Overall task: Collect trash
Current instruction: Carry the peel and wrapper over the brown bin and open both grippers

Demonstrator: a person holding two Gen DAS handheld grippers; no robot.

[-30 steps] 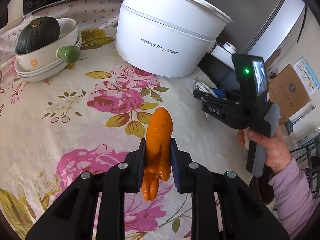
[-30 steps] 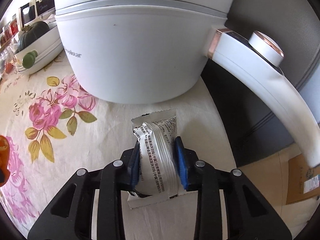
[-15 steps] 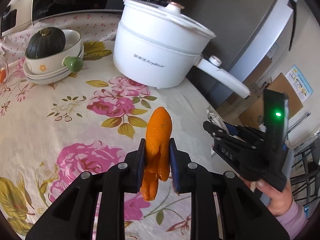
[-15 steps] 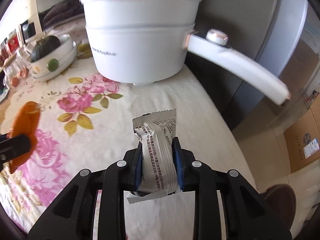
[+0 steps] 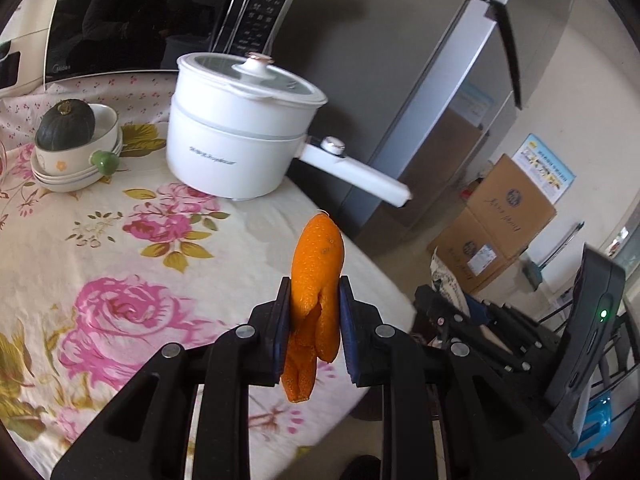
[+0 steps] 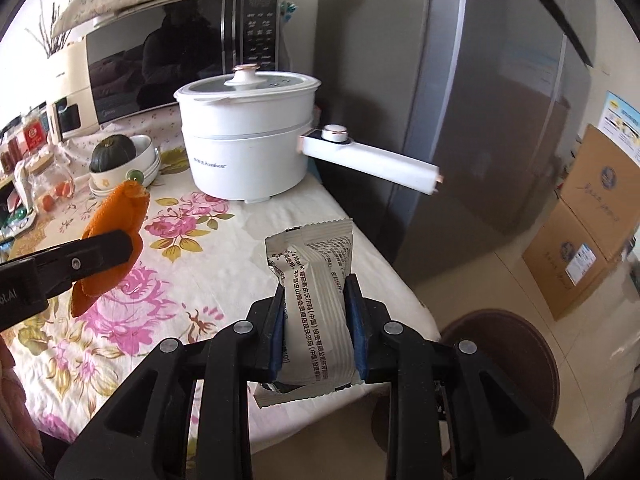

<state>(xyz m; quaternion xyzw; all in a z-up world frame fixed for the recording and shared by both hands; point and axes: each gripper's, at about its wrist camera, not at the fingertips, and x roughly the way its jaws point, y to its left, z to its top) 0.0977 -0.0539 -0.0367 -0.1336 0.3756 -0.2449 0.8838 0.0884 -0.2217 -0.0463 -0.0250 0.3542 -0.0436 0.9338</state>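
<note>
My left gripper is shut on an orange peel, held in the air above the table's right edge. The peel also shows in the right wrist view. My right gripper is shut on a white printed snack wrapper, held above the floral tablecloth near its edge. The right gripper's body shows in the left wrist view, to the right, off the table. A dark round bin stands on the floor below, right of the table.
A white electric pot with a long handle stands at the back of the table. Stacked bowls holding a dark green squash sit left. A microwave, a grey fridge and cardboard boxes stand behind.
Both grippers have lifted up and pulled back from the table with their loads. The pot looks smaller and farther. The right gripper has moved past the table's edge toward the floor bin.
</note>
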